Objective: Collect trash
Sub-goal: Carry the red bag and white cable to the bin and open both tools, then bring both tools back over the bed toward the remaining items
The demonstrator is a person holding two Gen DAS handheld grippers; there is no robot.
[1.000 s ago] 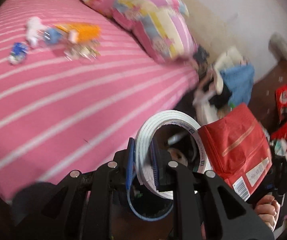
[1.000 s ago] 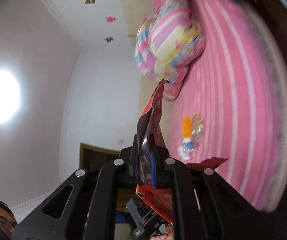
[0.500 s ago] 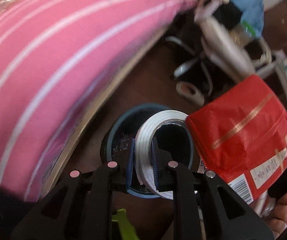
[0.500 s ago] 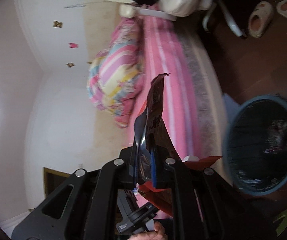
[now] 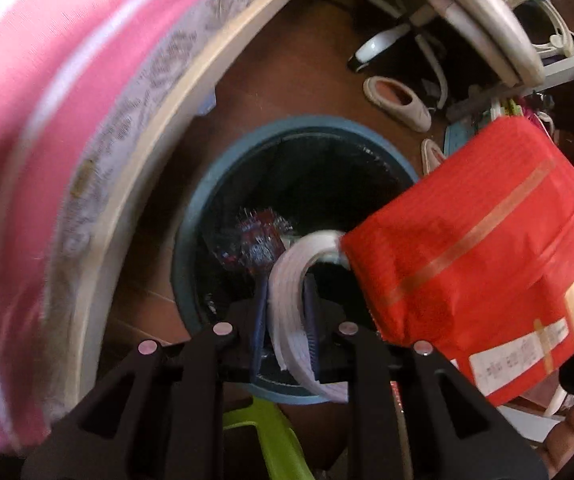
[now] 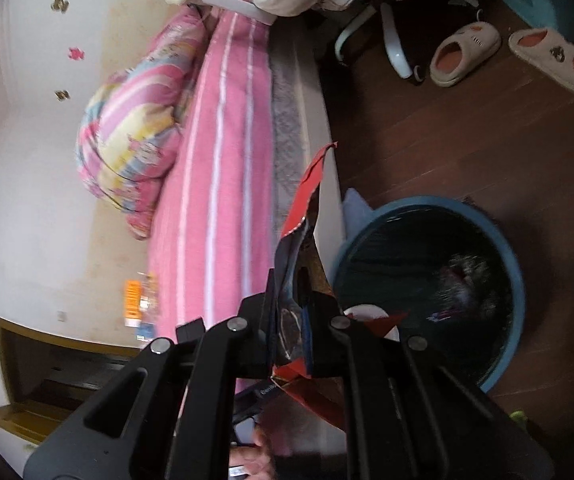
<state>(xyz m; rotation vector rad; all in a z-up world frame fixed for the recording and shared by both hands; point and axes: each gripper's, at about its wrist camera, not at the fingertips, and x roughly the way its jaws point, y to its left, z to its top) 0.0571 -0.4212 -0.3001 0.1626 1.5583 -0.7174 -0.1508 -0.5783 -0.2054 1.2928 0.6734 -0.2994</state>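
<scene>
Your left gripper [image 5: 285, 320] points down into the blue bin [image 5: 191, 216], jaws opening with the white tape roll [image 5: 287, 280] still between them. Your right gripper [image 6: 289, 312] pinches a red wrapper [image 6: 301, 216], which overhangs the bin's right rim. The pink bed [image 5: 27, 120] crowds the bin's left; slippers [image 6: 463, 54] lie beyond.

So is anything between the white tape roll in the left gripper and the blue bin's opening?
Nothing visible. The white tape roll hangs over the blue bin, whose mouth is uncovered. The left gripper is opening around it. The red package overlaps only the rim's right side.
</scene>
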